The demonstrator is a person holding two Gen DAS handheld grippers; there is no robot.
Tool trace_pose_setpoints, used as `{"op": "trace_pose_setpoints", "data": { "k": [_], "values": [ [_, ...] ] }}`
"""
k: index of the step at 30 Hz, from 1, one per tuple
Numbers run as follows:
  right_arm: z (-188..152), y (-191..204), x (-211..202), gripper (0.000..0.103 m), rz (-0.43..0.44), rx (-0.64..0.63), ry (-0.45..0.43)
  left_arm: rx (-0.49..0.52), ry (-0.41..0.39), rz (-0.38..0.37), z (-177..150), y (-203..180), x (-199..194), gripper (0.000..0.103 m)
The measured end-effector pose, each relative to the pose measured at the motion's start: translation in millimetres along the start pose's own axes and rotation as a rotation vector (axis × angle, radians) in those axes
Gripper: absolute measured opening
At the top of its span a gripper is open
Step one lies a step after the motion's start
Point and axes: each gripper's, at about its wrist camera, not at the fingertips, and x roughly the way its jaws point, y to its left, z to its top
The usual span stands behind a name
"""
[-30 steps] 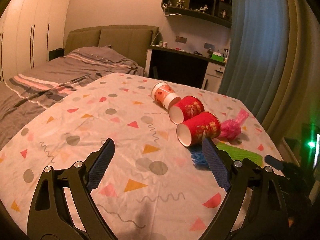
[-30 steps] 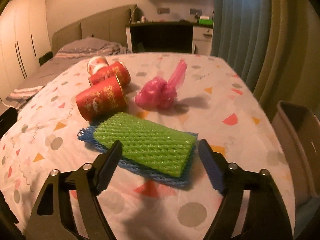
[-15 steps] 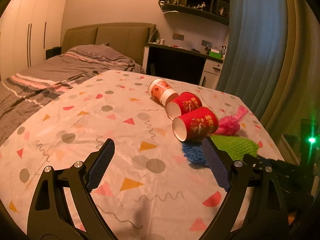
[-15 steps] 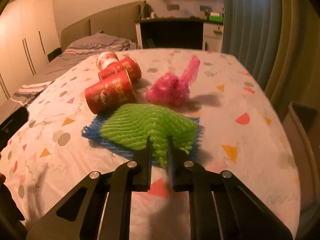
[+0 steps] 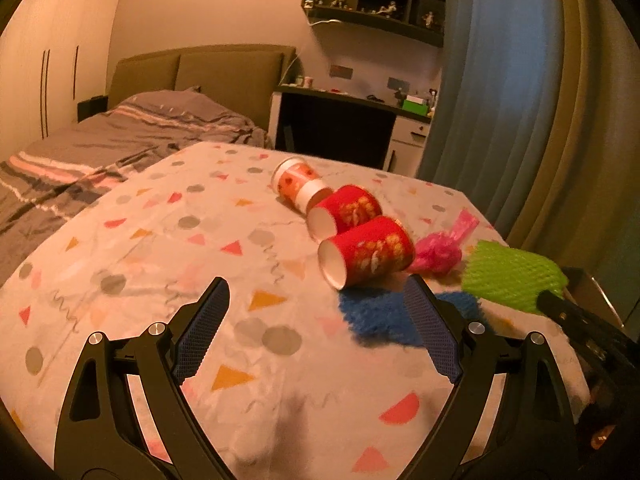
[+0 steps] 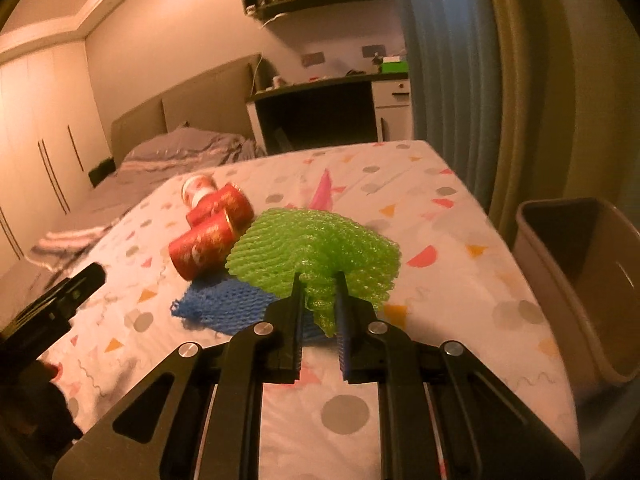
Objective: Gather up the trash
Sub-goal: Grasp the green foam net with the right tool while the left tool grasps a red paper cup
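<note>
On the far left lies the bed (image 5: pixel 132 132) with its grey striped cover, and in front of it the table (image 5: pixel 168 240) under a cloth of dots and triangles. The left gripper (image 5: pixel 316 324) hangs over the near part of that cloth with its jaws spread wide and nothing between them — idle, by the look of it. At about one o'clock from it three paper cups lie on their sides in a row: an orange-and-white cup (image 5: pixel 298 190) farthest back, a red cup (image 5: pixel 344 214) touching it, and a second red cup (image 5: pixel 366 254) nearest, mouth toward the gripper. Just beside that last cup, at its three o'clock, sits a crumpled pink bag (image 5: pixel 438 254). A blue foam net (image 5: pixel 380 314) lies flat on the cloth just in front of the nearest cup. Further right, the right gripper (image 6: pixel 319 284) is clamped tight on an edge of the green foam net (image 6: pixel 316 248) — the net is bunched up at the pinch, fans out beyond it and is clear of the blue one. At the far right, off the table's edge, stands a bin (image 6: pixel 580 280), open at the top.
</note>
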Motion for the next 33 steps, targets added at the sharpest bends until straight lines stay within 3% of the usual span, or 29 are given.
{"op": "trace_pose_setpoints", "data": {
  "k": [8,17,26,33],
  "values": [
    [0,-7,-10,0.015,0.007,0.021,-0.032,-0.034,0.081,-0.061,17,-28,46,0.087],
    [0,-17,-8,0.015,0.022,0.031,-0.033,-0.014,0.154,0.040,24,-56,99,0.087],
    [3,-28,-7,0.015,0.044,0.050,-0.038,0.022,0.194,0.103,28,-72,125,0.087],
    [2,-31,-7,0.015,0.052,0.062,-0.035,-0.036,0.248,0.073,23,-60,139,0.087]
  ]
}}
